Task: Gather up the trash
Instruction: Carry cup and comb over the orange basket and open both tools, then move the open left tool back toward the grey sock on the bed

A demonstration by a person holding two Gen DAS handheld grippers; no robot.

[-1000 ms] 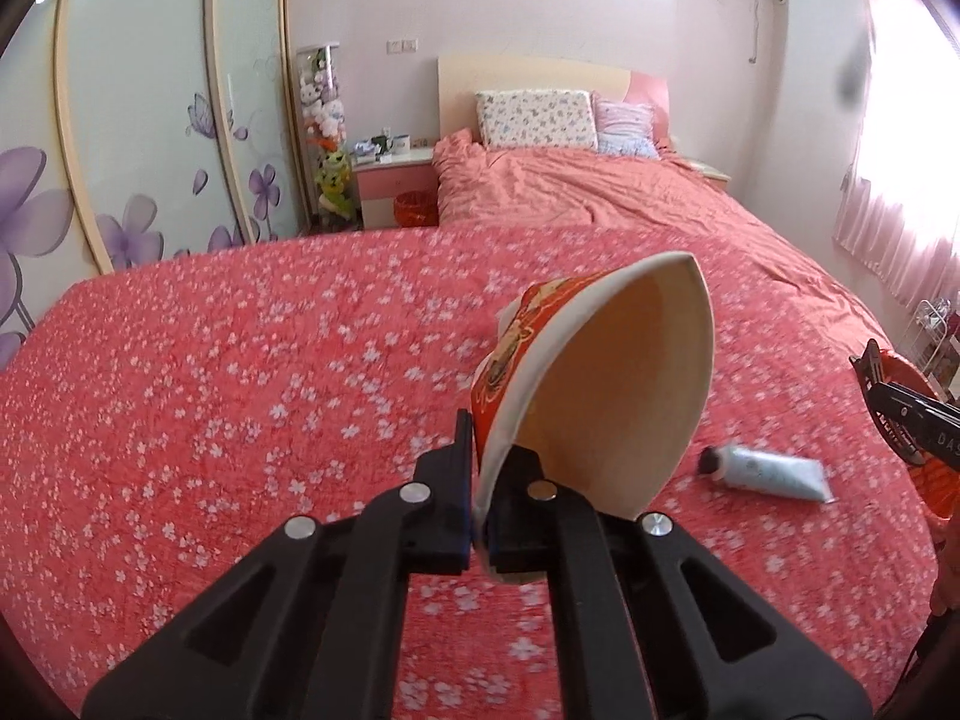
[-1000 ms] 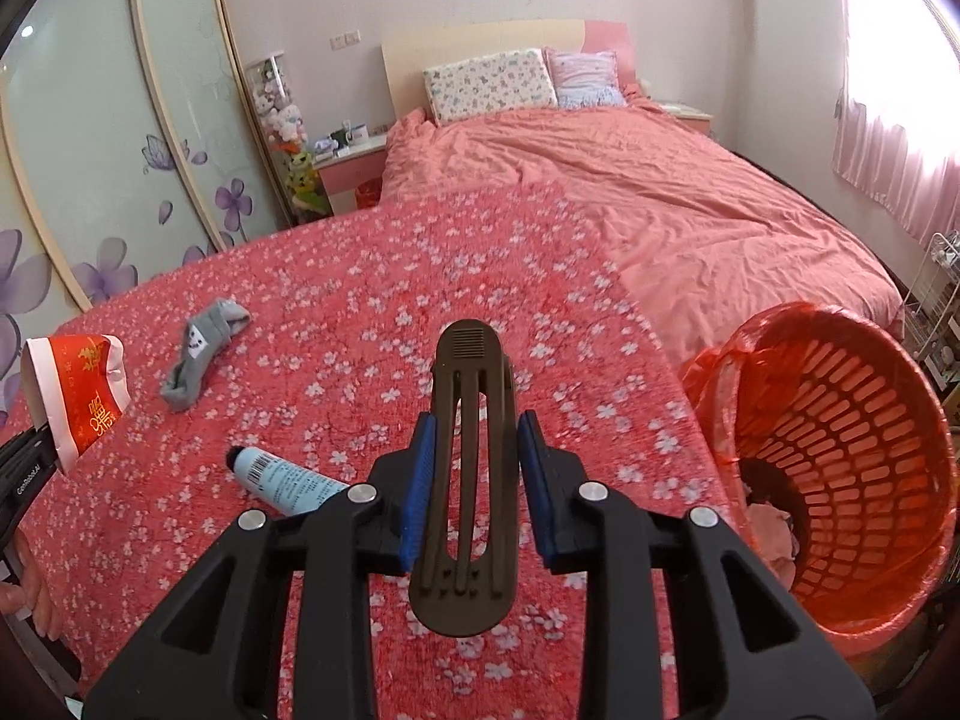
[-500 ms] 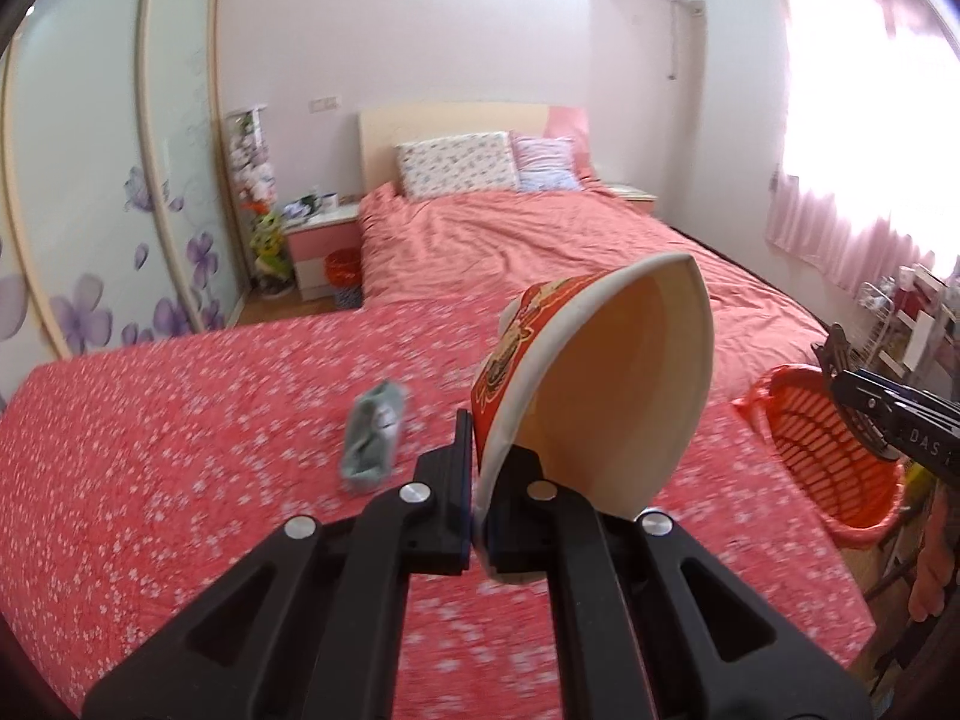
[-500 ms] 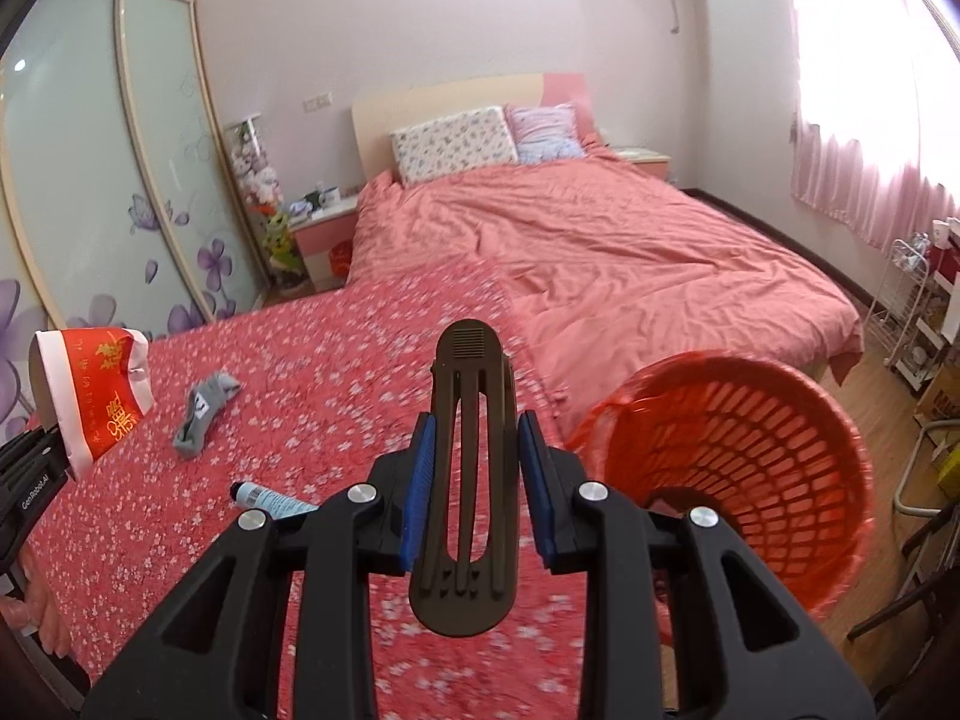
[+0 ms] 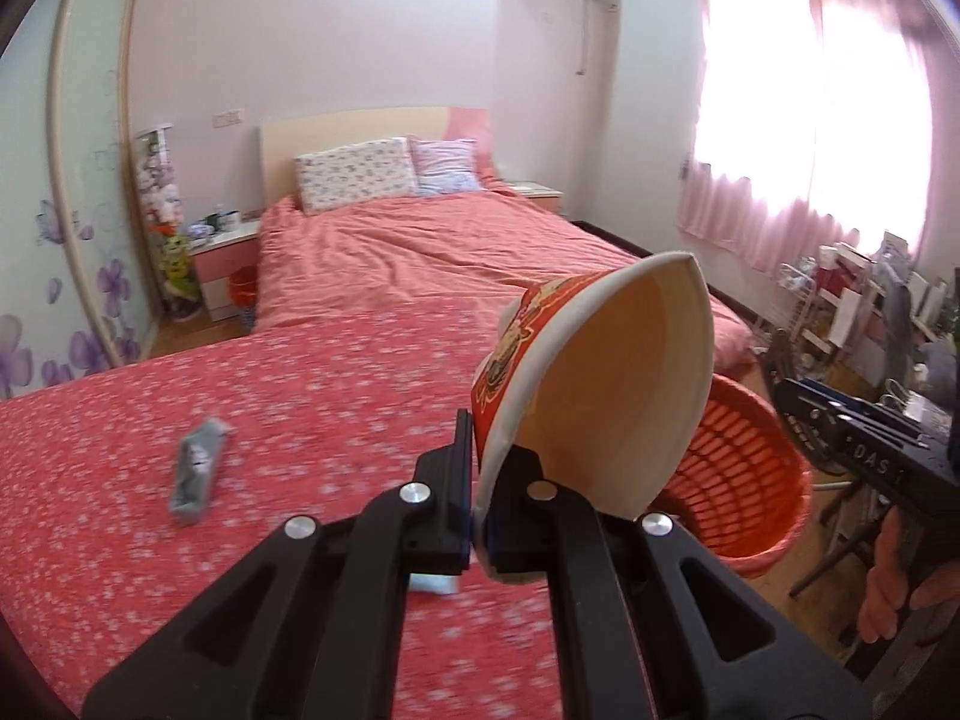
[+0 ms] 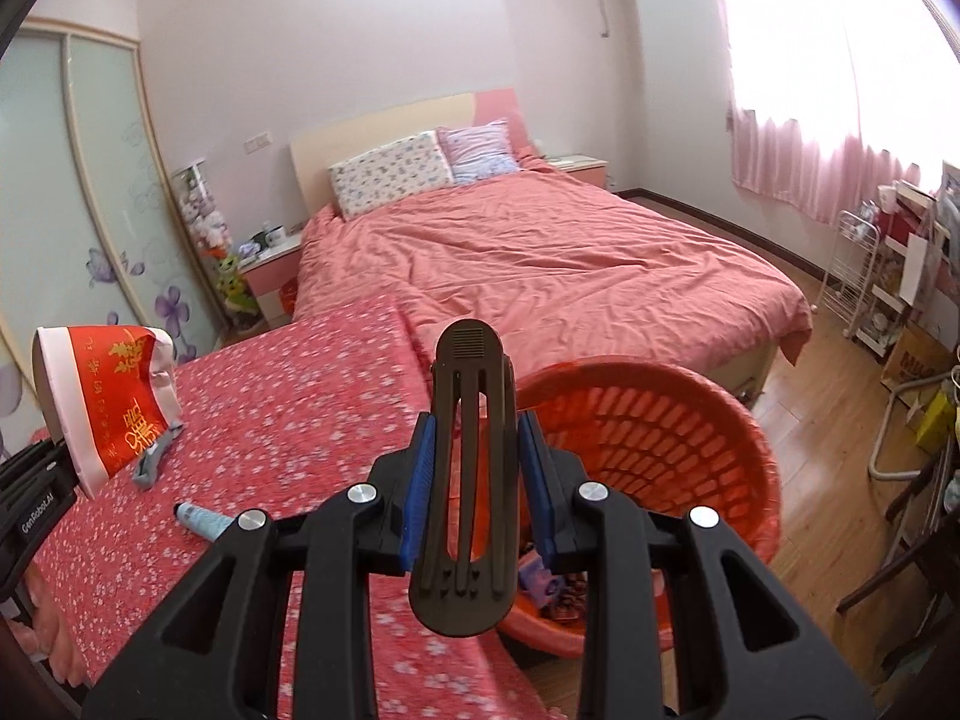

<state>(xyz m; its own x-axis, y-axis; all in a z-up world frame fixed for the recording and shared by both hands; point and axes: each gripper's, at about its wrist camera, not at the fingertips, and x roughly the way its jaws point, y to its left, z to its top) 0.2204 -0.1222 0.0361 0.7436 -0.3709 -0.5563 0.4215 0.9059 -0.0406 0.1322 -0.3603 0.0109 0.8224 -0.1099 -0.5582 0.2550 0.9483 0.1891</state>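
Both tongs loaded, orange basket ahead.

Left tongs (image 5: 477, 498) are clamped on the rim of a squashed red-and-white paper cup (image 5: 606, 384), which tilts toward 1 o'clock with its mouth facing the camera. Right tongs (image 6: 477, 480) are clamped on a dark plastic clip (image 6: 471, 468) standing upright between the blue pads. On the floral red bedspread (image 6: 288, 420), a small tube (image 6: 201, 519) lies at 9 o'clock of the right tongs; a grey sock (image 5: 198, 468) lies farther out at 10 o'clock. The orange basket (image 6: 690, 438) sits just beyond the clip at 2 o'clock, scraps visible inside. A pink bed (image 6: 540, 264) stands behind.
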